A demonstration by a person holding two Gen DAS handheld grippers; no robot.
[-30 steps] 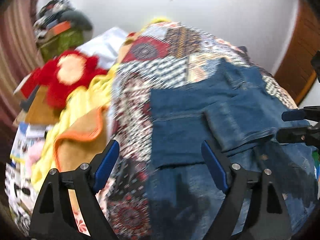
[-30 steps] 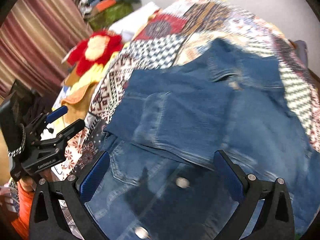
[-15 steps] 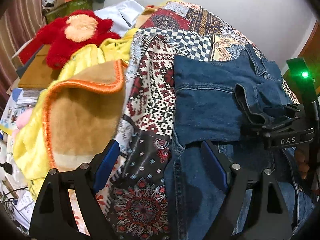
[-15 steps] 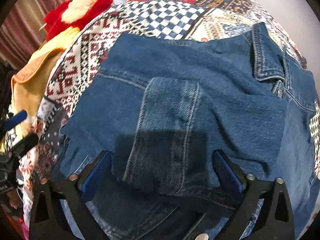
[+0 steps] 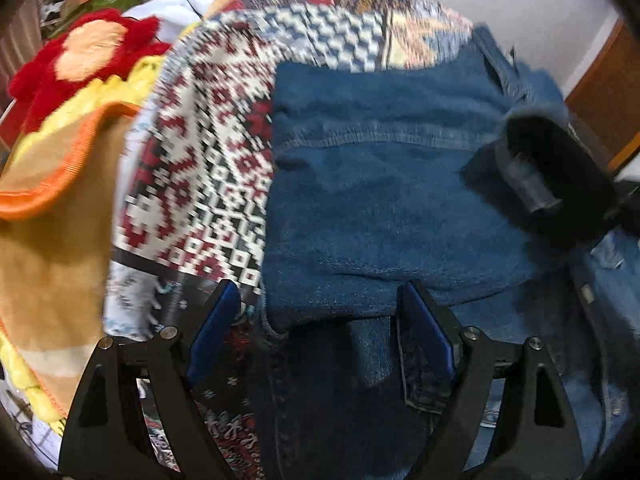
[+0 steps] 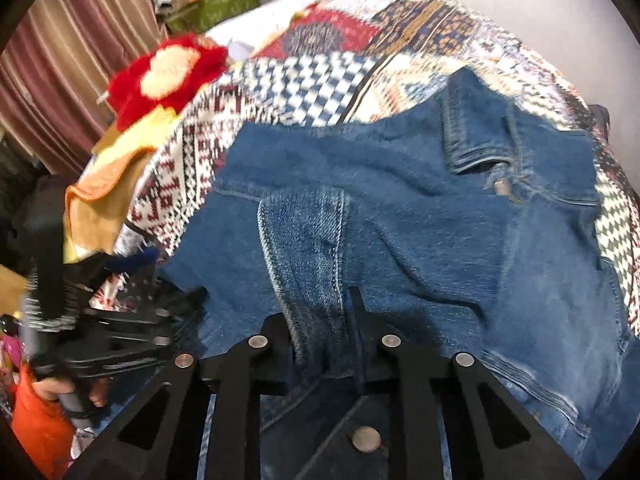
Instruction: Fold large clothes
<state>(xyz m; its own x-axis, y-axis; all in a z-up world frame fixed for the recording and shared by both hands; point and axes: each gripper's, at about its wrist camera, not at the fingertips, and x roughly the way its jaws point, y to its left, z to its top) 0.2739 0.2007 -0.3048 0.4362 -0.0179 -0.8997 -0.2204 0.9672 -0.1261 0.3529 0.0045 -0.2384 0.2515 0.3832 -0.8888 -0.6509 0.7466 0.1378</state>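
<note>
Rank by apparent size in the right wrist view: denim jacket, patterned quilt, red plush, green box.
1. denim jacket, though nearness to the camera inflates it
2. patterned quilt, partly covered by the jacket, so this order is unsure
3. red plush
4. green box, farthest back

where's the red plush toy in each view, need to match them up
Left wrist: red plush toy at upper left, beside the yellow blanket.
Right wrist: it sits upper left, near the striped curtain.
Shared landmark: denim jacket on the patterned bedspread.
</note>
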